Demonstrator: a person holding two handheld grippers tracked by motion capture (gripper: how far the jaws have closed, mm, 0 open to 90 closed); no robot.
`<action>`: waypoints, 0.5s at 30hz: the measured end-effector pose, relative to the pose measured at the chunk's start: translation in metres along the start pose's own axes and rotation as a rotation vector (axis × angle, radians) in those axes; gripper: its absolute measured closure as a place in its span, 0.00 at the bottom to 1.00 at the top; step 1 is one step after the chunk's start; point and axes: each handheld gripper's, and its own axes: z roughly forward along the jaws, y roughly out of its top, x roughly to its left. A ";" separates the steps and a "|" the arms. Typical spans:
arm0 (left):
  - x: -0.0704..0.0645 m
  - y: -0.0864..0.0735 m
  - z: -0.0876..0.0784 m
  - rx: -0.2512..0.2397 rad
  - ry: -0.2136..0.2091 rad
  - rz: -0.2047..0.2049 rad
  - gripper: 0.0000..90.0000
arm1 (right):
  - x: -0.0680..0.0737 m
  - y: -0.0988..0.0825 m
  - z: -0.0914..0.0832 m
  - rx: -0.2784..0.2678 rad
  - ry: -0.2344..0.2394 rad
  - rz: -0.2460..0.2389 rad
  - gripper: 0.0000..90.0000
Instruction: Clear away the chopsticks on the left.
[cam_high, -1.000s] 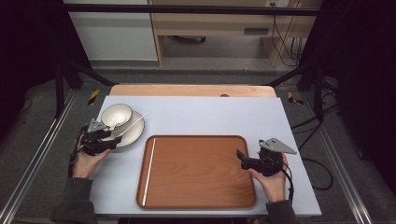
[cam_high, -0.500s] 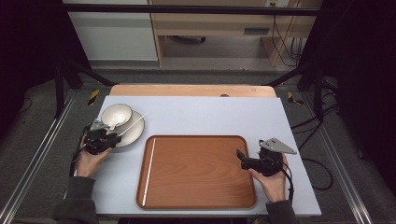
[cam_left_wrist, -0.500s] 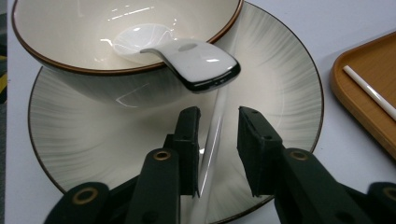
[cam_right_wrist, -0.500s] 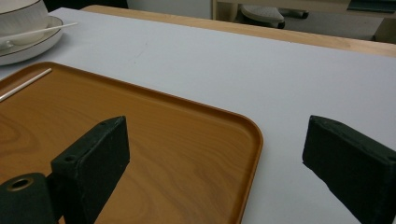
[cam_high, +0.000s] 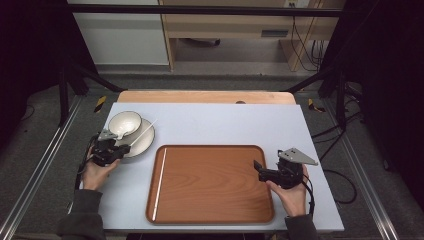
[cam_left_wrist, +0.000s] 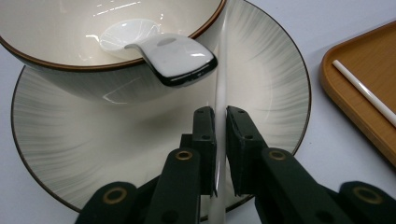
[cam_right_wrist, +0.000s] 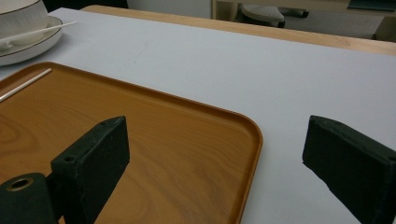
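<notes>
A white chopstick (cam_left_wrist: 221, 70) leans across the striped plate (cam_left_wrist: 70, 140) and against the bowl (cam_left_wrist: 56, 23). My left gripper (cam_left_wrist: 220, 114) is shut on the chopstick's lower part, over the plate's near rim. A white ceramic spoon (cam_left_wrist: 173, 56) rests in the bowl, its handle hanging over the rim. In the high view the left gripper (cam_high: 116, 150) sits at the plate (cam_high: 145, 142), left of the wooden tray (cam_high: 215, 185). A second chopstick (cam_high: 160, 182) lies along the tray's left side. My right gripper (cam_right_wrist: 219, 140) is open and holds nothing, over the tray's right edge (cam_right_wrist: 252, 154).
The grey table (cam_high: 225, 125) has bare room behind the tray and to its right. A wooden strip (cam_high: 205, 96) runs along the far edge. Dark stand legs (cam_high: 75, 75) and cables (cam_high: 345, 125) flank the table.
The left hand and gripper have edged slightly toward the plate. The right gripper has not moved.
</notes>
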 end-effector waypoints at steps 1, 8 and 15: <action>0.000 0.000 0.000 0.001 0.000 0.000 0.93 | 0.000 0.000 0.000 0.000 0.000 0.000 0.08; -0.003 0.000 -0.001 0.008 -0.007 -0.010 0.93 | -0.001 0.000 -0.001 -0.003 0.000 0.002 0.08; -0.012 0.002 -0.006 -0.016 -0.025 -0.003 0.94 | -0.001 -0.001 0.000 -0.002 -0.003 -0.001 0.08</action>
